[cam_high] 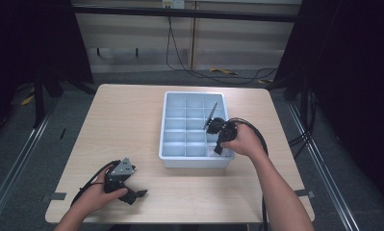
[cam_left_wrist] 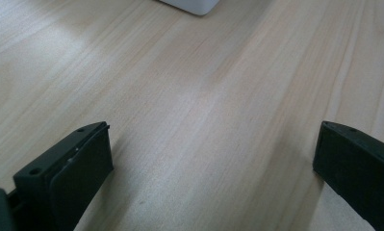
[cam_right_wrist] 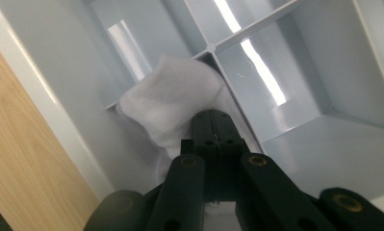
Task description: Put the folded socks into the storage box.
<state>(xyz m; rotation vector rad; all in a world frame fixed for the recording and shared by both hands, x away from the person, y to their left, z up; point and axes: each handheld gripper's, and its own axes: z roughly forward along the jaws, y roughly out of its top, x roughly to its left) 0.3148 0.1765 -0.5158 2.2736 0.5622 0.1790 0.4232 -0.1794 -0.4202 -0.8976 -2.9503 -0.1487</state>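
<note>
A pale blue tray (cam_high: 163, 126) split into many compartments sits on the wooden table, right of centre. My right gripper (cam_high: 219, 146) reaches down into the tray's near right corner compartment. In the right gripper view its jaws (cam_right_wrist: 211, 116) are pressed together on a white cloth (cam_right_wrist: 166, 102), which bunches up against the compartment's divider (cam_right_wrist: 257, 33). My left gripper (cam_high: 138, 194) rests low over the table near the front left edge. It (cam_left_wrist: 213, 159) is open, with bare wood between the jaws.
The tray's corner (cam_left_wrist: 194, 6) lies beyond the left gripper. A thin dark stick (cam_high: 211, 115) leans up from a right-hand compartment, just beyond the right hand. Cables trail from both grippers toward the table's front edge (cam_high: 180, 219). Dark stands flank the table.
</note>
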